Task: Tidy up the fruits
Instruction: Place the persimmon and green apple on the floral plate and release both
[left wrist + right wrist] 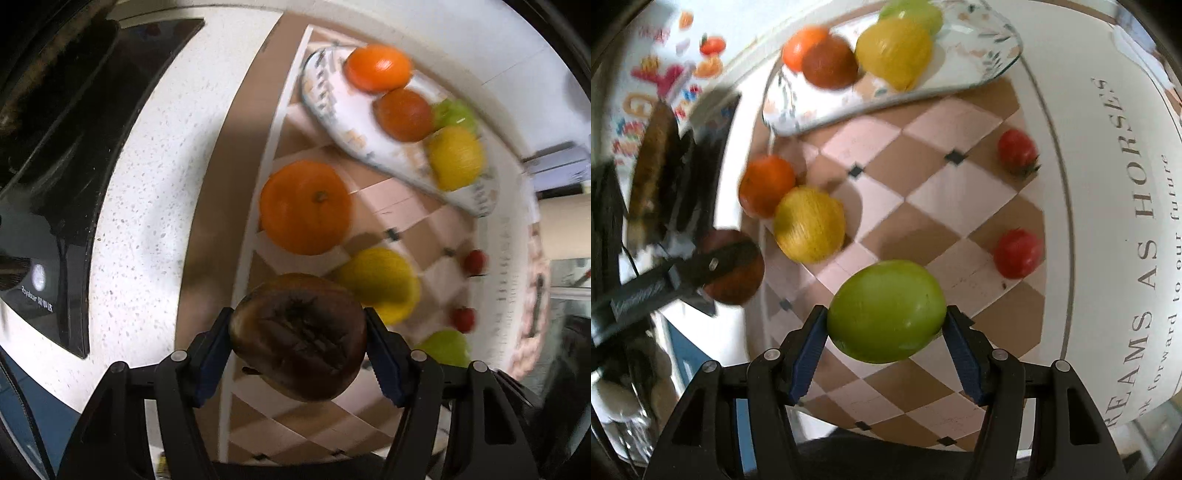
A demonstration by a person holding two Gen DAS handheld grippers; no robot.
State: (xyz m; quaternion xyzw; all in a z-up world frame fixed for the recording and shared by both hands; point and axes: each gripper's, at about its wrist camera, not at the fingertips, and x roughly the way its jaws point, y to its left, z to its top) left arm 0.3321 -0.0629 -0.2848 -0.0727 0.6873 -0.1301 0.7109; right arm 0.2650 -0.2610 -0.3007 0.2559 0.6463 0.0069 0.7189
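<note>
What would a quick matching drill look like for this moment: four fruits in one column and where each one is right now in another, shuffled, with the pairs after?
Things:
1. dark brown fruit
2. green fruit
3. large orange
4. yellow fruit beside a green one

Places:
A. on the patterned plate
B. between the fingers of the right gripper
C. loose on the checkered mat, next to a yellow fruit
D. between the fingers of the left gripper

Pairs: 1-D, 2-B, 3-C, 4-A
</note>
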